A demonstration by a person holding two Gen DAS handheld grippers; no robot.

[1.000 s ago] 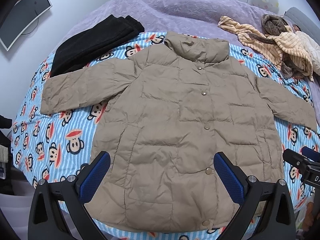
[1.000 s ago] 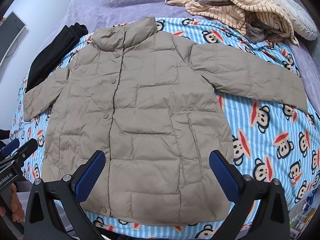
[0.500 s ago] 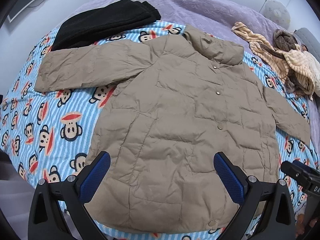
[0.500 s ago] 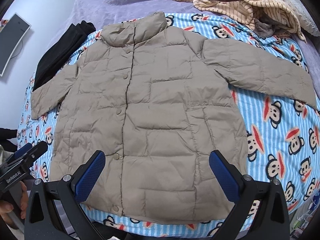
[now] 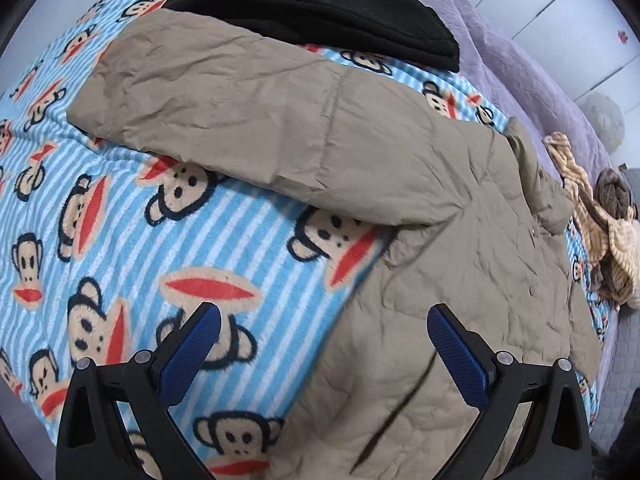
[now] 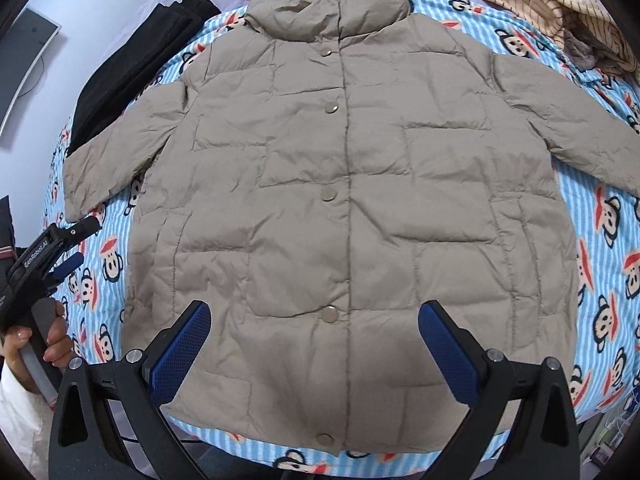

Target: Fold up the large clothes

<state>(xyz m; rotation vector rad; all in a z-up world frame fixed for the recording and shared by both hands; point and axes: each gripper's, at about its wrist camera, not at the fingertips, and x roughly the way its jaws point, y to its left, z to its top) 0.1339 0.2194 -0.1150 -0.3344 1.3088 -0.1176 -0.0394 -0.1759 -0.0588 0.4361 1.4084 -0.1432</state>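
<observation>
A beige puffer jacket [image 6: 360, 184] lies flat and buttoned on a blue monkey-print blanket [image 6: 600, 280], both sleeves spread out. My left gripper [image 5: 324, 344] is open and empty, low over the jacket's left side, just below its left sleeve [image 5: 248, 112]. It also shows in the right wrist view [image 6: 68, 248] beside that sleeve's cuff. My right gripper [image 6: 314, 340] is open and empty above the jacket's lower front, near the hem.
Folded black clothing [image 5: 320, 4] lies beyond the left sleeve, also seen from the right [image 6: 132, 68]. A pile of striped beige clothes [image 6: 552, 12] lies at the far right. The purple bedspread [image 5: 520, 64] extends behind. A monitor [image 6: 24, 64] stands at left.
My left gripper has swung left and dropped close to the blanket beside the left sleeve. My right gripper has shifted left and now centres over the jacket's button line.
</observation>
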